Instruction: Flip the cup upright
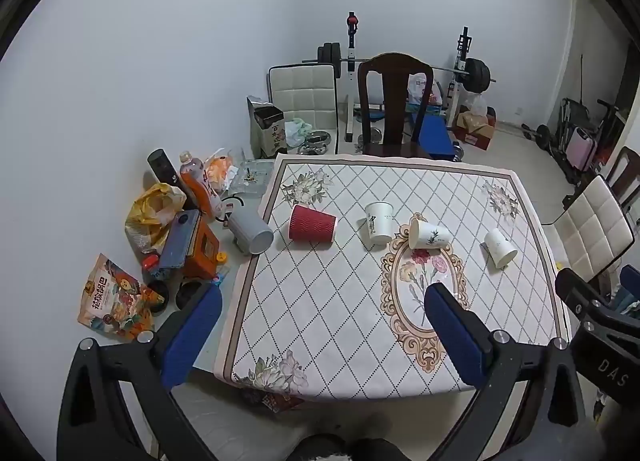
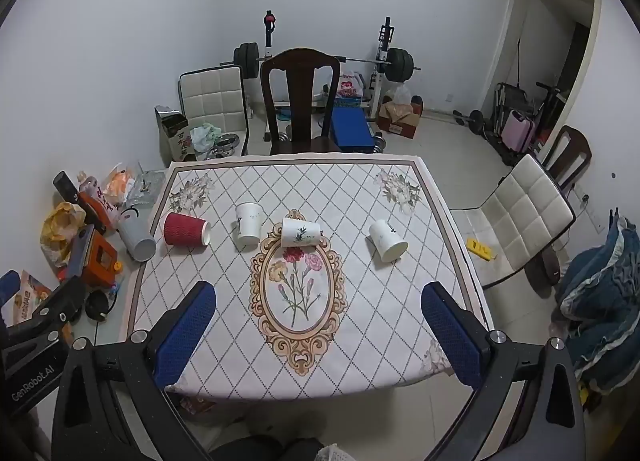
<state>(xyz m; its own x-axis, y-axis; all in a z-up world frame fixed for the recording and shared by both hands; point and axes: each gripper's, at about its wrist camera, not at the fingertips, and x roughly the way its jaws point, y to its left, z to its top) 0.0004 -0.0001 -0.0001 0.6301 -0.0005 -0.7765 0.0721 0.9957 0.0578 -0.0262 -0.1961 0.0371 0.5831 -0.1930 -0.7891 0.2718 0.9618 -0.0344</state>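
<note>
Several paper cups lie tipped over in a row across the patterned tablecloth [image 2: 360, 341]. A red ribbed cup [image 1: 312, 223] [image 2: 186, 229] lies at the left. Three white cups follow: one [image 1: 378, 222] [image 2: 248, 225] left of centre, one [image 1: 430, 234] [image 2: 301, 232] at the top of the oval flower motif, one [image 1: 500, 248] [image 2: 387, 241] at the right. A grey cup [image 1: 253, 231] [image 2: 137, 237] lies off the cloth's left edge. My left gripper [image 1: 320, 335] and right gripper [image 2: 318, 335] are open and empty, above the table's near edge, well short of the cups.
Snack bags, a bottle, an orange box [image 1: 200, 249] and clutter crowd the table's left strip by the wall. A dark wooden chair [image 2: 300, 101] stands at the far side, a white padded chair [image 2: 520, 221] at the right. A barbell rack stands behind.
</note>
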